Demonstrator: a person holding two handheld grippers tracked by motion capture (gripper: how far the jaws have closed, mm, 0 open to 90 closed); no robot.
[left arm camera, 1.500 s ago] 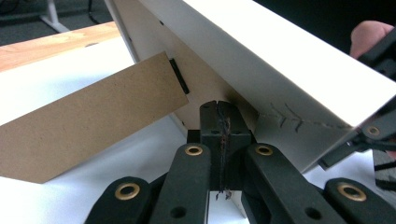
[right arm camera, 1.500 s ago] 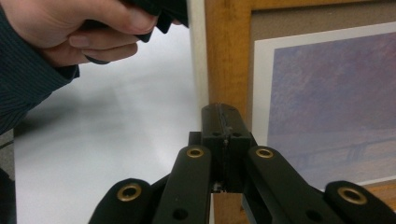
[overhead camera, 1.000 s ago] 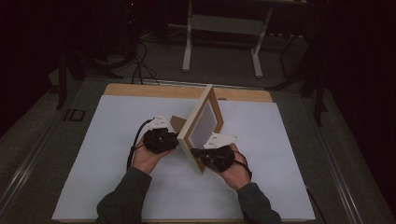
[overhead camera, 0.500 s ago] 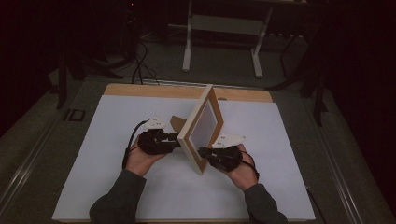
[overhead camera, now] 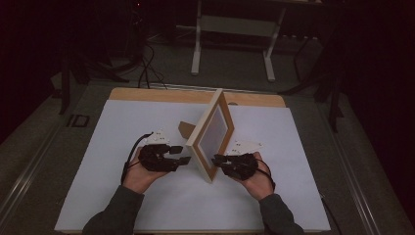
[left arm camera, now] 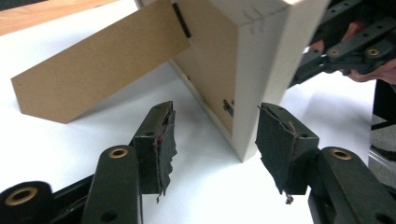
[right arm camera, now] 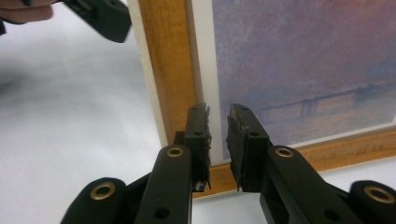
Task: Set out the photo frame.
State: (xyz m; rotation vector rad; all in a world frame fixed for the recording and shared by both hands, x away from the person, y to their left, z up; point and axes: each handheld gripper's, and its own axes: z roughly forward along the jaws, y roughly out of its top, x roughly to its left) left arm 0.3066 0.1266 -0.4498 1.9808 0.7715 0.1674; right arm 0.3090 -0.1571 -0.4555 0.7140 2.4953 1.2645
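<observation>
Now | left tool: spread, just opening | right tool: narrow gap, opening | picture frame upright

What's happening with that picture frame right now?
A person with a gripper in each hand has a wooden picture frame standing upright on the white table, propped on its cardboard easel stand. The left gripper sits behind the frame's near corner, its jaws just opened and clear of the wood. The right gripper faces the printed front, jaws slightly apart and opening, holding nothing.

White sheet over wooden table; metal stand behind.
</observation>
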